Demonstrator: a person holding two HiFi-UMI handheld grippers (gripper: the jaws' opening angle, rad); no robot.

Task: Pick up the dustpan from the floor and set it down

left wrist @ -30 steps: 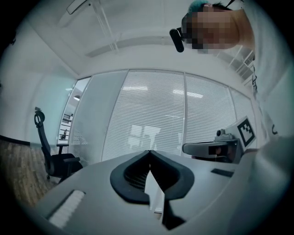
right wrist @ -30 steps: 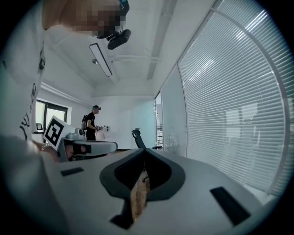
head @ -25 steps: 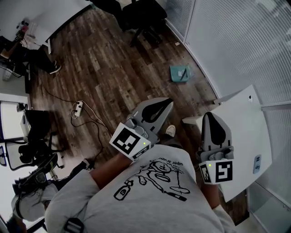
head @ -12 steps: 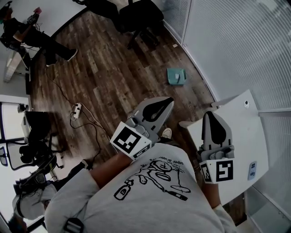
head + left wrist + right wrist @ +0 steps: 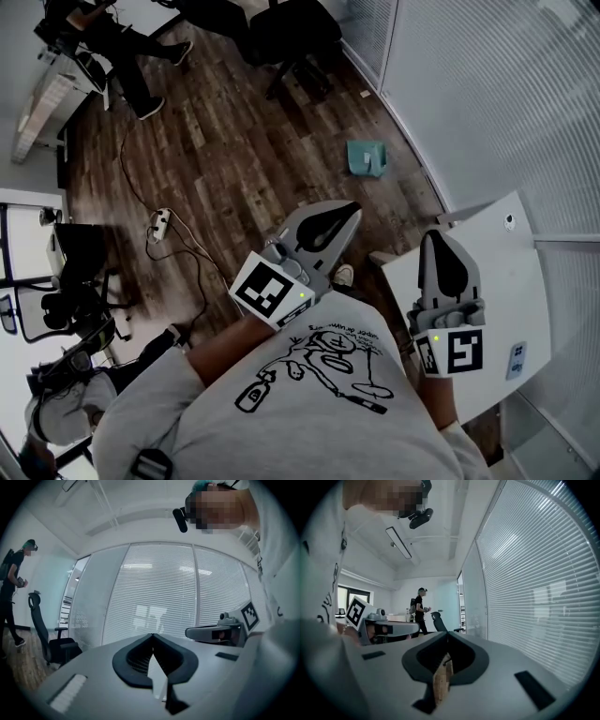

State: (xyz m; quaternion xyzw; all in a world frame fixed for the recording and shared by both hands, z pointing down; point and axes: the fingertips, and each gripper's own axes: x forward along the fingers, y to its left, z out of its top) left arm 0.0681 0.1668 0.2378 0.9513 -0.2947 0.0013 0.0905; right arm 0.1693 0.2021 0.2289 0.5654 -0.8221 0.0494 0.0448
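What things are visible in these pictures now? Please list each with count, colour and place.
dustpan: one, teal, on the wooden floor near the blinds
table: one, white, right side, beside the blinds
power strip: one, white, on the floor at left
office chair: one, black, top centre
bystander: one, dark clothes, top left
left gripper: one, grey, jaws together, empty
right gripper: one, grey, jaws together, empty

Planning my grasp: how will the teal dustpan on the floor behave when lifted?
The dustpan looks like thin moulded plastic, so it is probably stiff and light. It lies flat on the wood floor, so it shouldn't roll, though a nudge might slide it.
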